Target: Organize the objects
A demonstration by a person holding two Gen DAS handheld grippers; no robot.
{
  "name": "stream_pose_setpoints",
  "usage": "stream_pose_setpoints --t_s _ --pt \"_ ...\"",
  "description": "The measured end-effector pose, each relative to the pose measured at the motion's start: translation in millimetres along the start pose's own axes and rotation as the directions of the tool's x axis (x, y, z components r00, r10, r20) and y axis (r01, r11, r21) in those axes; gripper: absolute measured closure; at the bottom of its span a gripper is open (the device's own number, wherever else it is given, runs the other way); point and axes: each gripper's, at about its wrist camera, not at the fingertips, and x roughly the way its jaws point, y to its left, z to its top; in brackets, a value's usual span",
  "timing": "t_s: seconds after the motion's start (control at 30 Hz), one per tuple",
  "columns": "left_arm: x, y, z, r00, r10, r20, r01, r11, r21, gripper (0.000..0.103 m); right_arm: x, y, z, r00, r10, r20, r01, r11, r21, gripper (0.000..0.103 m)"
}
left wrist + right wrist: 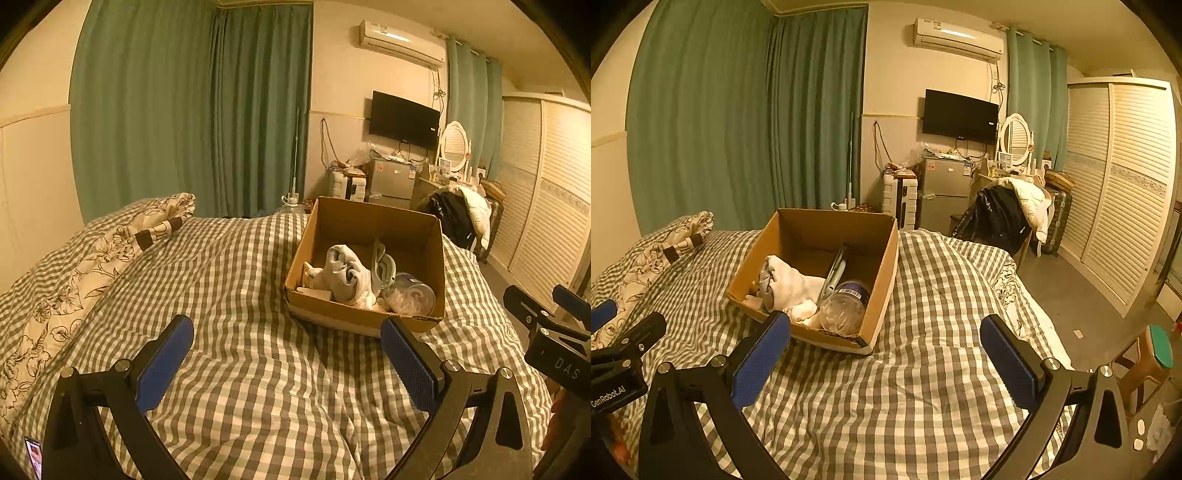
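Note:
An open cardboard box (369, 221) sits on the checked bed cover; it also shows in the right wrist view (882, 280). Inside lie crumpled white cloth (347, 277) (790, 284), a clear plastic jar on its side (410, 295) (846, 306) and a flat pale item standing against it (384, 266) (836, 269). My left gripper (288, 354) is open and empty, just short of the box's near edge. My right gripper (886, 350) is open and empty, near the box's near right corner. The right gripper also shows at the right edge of the left wrist view (546, 325).
A checked duvet (240, 295) covers the bed, with a floral pillow (74, 280) at the left. A chair with clothes (1008, 214), a small fridge (945, 188), a wardrobe (1123, 184) and a stool (1152, 354) stand beyond and right of the bed.

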Motion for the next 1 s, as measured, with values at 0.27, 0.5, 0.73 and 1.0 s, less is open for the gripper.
stream_pose_setpoints --t_s 0.27,0.5,0.73,1.0 --pt "-1.6 -4.7 0.2 1.000 -0.001 0.002 0.001 1.000 0.011 0.000 -0.3 -0.5 -1.0 1.000 -0.001 -0.008 0.001 1.000 -0.003 0.000" --pt "-1.0 -5.1 0.6 1.000 0.005 0.004 -0.005 1.000 0.002 0.000 -1.1 0.1 -0.7 1.000 -0.002 -0.005 0.002 1.000 -0.002 0.000" --pt "-0.8 -2.8 0.3 1.000 0.018 -0.002 -0.018 1.000 -0.010 0.000 -1.6 1.5 0.3 1.000 -0.006 -0.003 0.006 1.000 -0.006 0.000" --pt "-2.4 -4.0 0.9 1.000 0.013 0.002 -0.013 1.000 -0.006 0.000 -1.1 2.7 1.0 1.000 -0.006 -0.004 0.006 1.000 -0.012 0.000"
